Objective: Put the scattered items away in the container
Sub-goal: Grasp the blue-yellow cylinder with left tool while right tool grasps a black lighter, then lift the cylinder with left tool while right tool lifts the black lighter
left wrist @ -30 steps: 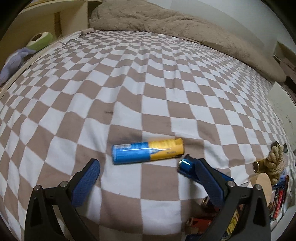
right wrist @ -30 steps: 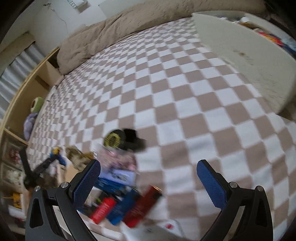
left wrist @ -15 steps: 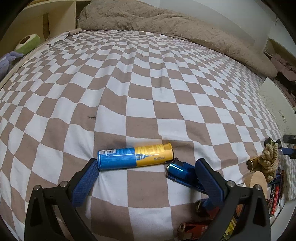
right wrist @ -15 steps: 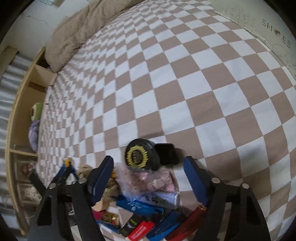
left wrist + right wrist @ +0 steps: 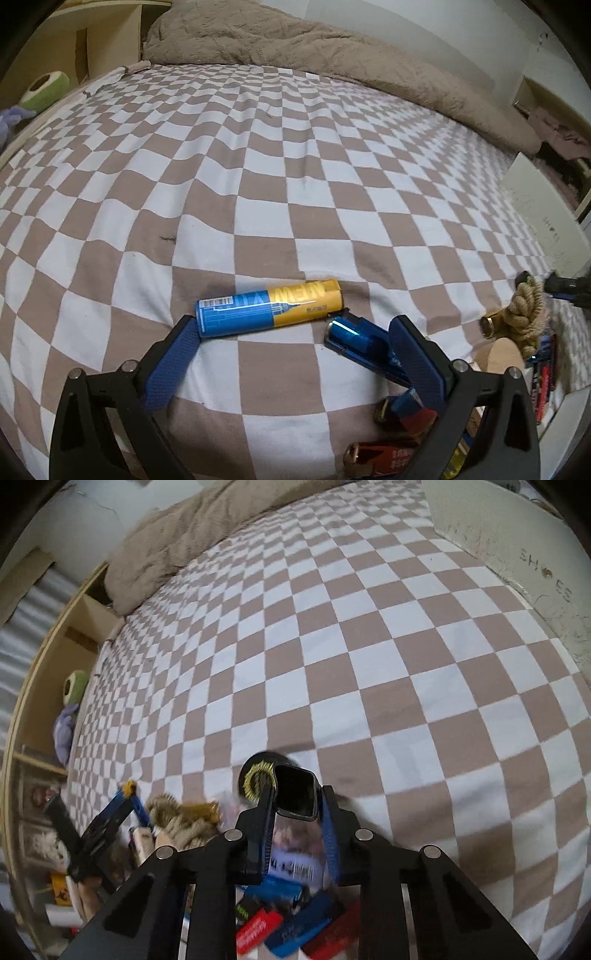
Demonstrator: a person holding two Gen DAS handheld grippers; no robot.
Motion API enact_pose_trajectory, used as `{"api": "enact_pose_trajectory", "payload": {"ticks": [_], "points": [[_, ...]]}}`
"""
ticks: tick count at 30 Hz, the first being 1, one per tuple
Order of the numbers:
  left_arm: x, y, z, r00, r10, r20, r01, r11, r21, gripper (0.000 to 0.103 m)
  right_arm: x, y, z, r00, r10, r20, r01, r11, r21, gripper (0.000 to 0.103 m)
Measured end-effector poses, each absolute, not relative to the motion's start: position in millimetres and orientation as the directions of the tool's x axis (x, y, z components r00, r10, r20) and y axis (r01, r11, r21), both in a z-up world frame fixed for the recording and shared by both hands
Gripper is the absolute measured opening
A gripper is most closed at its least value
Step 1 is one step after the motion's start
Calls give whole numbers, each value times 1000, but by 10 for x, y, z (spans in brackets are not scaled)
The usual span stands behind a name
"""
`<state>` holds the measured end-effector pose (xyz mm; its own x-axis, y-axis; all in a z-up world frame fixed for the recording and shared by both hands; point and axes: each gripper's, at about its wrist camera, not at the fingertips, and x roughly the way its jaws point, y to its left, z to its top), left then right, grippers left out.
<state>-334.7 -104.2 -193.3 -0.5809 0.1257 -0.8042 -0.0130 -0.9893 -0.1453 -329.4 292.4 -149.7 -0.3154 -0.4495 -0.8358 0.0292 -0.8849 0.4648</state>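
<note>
In the left wrist view a blue and yellow can (image 5: 269, 308) lies on its side on the checkered bed sheet. My left gripper (image 5: 295, 350) is open, just short of the can, its left pad by the can's blue end. A shiny blue lighter (image 5: 362, 345) lies against the right pad. In the right wrist view my right gripper (image 5: 297, 805) is shut on a small black box (image 5: 295, 792). A round black case with a gold emblem (image 5: 256, 777) lies just behind the box.
A pile of red and blue lighters (image 5: 295, 923), a plastic packet and a rope knot (image 5: 184, 819) lies at the bed's near edge. A white shoe box (image 5: 524, 565) stands at the right. A beige blanket (image 5: 332, 55) covers the far end. Wooden shelves run along the left.
My right gripper moved forward and closed on the black box. My left gripper moved closer to the can, which now lies between its pads' tips.
</note>
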Motion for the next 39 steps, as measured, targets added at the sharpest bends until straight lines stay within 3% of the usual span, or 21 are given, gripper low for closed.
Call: {"api": "enact_pose_trajectory", "payload": {"ticks": [15,19,27,39], "points": [[-3519,-1110,-1991,-544,88,-834,88,-983,-161,97,-2729,2898,-1343,-316,-548,-775,75,-828,555,25],[-3616,-1095,-2002,-553,28,-833,128,-985,-118,82,-2656,2845,-1316,-313,-565,-763,87,-817,569,25],[-3597,-1289,-1918,-582,119,-805,144,-959,-245,82,-2543,2731,-1240,-311,-595,-741,110,-797,594,25],[-3176,-1339,-1500,-660,104,-744,179,-940,-290,82,-2260,2931,-987,-373,-604,-704,118,-784,610,25]]}}
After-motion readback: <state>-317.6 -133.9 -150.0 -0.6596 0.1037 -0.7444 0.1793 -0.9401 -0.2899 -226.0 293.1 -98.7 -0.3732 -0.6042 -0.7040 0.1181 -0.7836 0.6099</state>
